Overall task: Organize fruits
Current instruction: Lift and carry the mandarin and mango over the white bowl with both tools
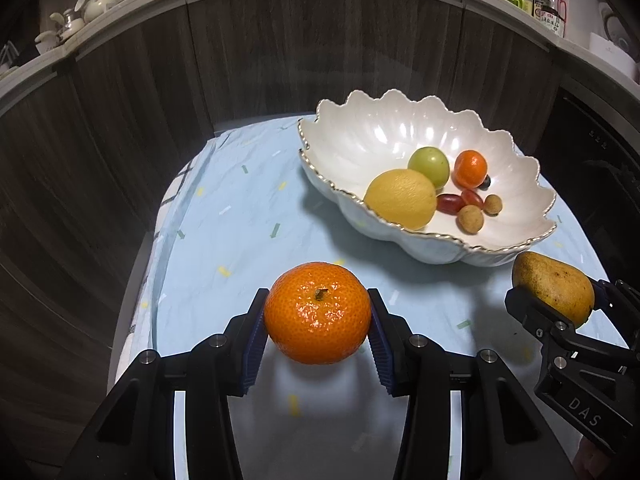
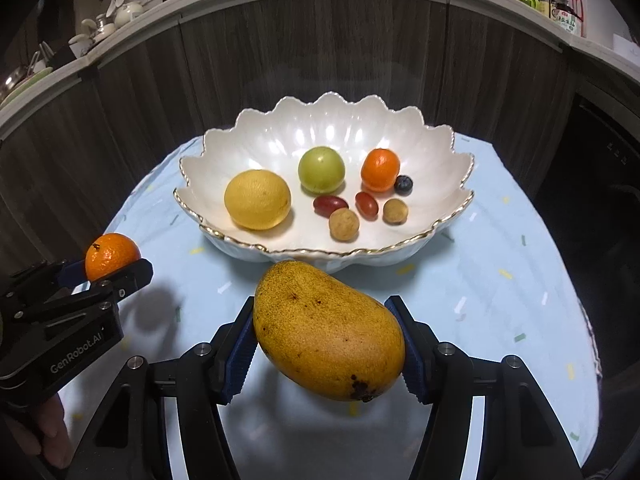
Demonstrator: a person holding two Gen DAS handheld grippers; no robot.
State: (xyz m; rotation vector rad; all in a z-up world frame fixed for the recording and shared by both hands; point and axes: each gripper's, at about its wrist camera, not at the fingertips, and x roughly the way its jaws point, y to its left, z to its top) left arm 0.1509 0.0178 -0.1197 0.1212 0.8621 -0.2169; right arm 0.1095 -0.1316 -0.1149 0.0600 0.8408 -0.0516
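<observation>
My left gripper (image 1: 317,314) is shut on a large orange (image 1: 317,313) and holds it above the blue cloth, in front and left of the bowl. It shows at the left of the right wrist view (image 2: 112,270), with the orange (image 2: 110,254). My right gripper (image 2: 322,330) is shut on a yellow mango (image 2: 328,330) just in front of the bowl; it shows at the right of the left wrist view (image 1: 554,296). The white scalloped bowl (image 2: 448,160) (image 1: 360,128) holds a lemon (image 2: 257,199), a green fruit (image 2: 321,169), a small orange (image 2: 380,169) and several small fruits.
A light blue patterned cloth (image 2: 500,280) covers the small table. Dark wood panels (image 2: 320,48) stand close behind it. A counter ledge above carries bottles (image 2: 560,4) and crockery (image 2: 116,16). A dark appliance (image 2: 608,200) is at the right.
</observation>
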